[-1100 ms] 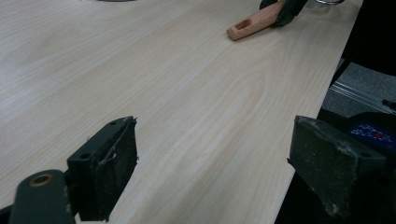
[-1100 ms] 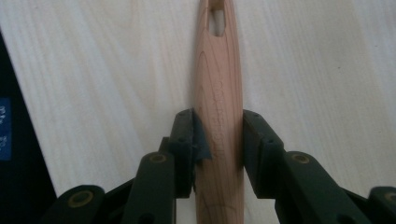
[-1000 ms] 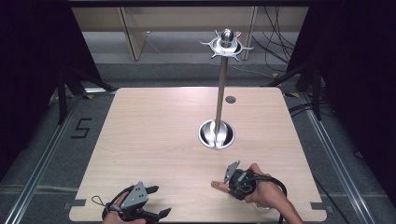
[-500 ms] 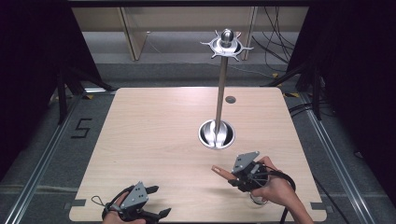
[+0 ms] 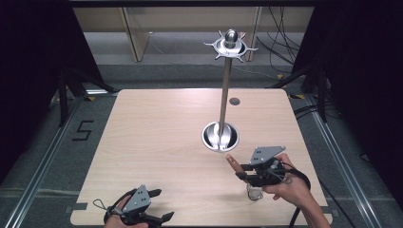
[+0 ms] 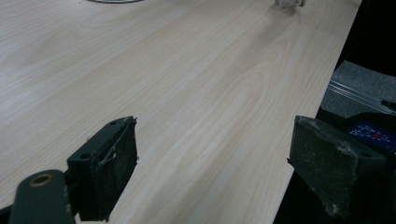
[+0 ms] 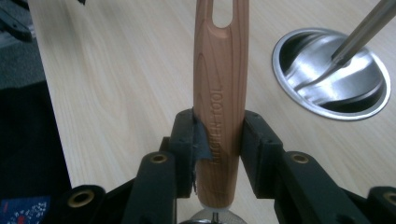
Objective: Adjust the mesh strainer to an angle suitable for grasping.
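Right tongs point(image 7: 217, 140) clamp the wooden-handled tool point(image 7: 219, 84), lifted but not yet hung on the stand point(image 5: 225, 85); left tongs point(image 6: 212, 172) wide, idle.

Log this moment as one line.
right gripper: shut on wooden handle | left gripper: open, idle | stand: mid-table

Smooth wooden handle point(image 7: 219, 93), shiny metal stand point(image 7: 332, 74)

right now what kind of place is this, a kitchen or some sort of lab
Probably a lab or recording rig, not a kitchen: a bare wooden table ringed by black curtains, loose cables on the floor, and a hand-held right gripper clamping a wooden utensil handle.
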Action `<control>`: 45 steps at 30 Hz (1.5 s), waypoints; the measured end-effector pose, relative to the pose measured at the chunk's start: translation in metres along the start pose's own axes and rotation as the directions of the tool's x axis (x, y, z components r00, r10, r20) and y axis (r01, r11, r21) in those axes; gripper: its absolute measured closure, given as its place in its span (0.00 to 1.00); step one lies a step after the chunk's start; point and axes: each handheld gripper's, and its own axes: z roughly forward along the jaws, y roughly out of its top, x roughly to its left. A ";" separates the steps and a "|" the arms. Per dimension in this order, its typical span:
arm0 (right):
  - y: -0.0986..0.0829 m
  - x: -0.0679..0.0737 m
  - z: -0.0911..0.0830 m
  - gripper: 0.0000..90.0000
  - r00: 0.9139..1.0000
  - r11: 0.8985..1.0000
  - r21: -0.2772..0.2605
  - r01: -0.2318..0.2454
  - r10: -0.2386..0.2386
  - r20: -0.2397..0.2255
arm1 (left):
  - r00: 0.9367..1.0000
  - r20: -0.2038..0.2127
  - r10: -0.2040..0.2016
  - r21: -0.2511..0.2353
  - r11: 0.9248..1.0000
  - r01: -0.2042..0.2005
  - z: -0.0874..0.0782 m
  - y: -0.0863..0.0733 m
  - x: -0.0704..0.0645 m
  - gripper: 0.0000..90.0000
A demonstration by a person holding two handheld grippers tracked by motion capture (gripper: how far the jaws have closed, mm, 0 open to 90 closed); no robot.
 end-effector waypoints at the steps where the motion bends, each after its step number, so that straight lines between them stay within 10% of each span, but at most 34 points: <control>1: 0.000 -0.001 -0.002 0.76 1.000 1.000 -0.004 0.001 -0.001 -0.003 | 1.000 -0.002 0.005 0.003 1.000 -0.005 0.000 0.000 0.000 0.16; 16: 0.008 -0.015 -0.015 0.76 0.998 0.991 -0.123 -0.057 0.061 0.032 | 1.000 0.001 0.017 -0.003 1.000 -0.017 0.000 0.000 0.002 0.16; 45: 0.067 -0.043 -0.050 0.76 0.983 0.934 -0.347 -0.089 0.139 0.123 | 1.000 -0.001 0.000 0.000 1.000 0.000 0.000 0.000 0.002 0.16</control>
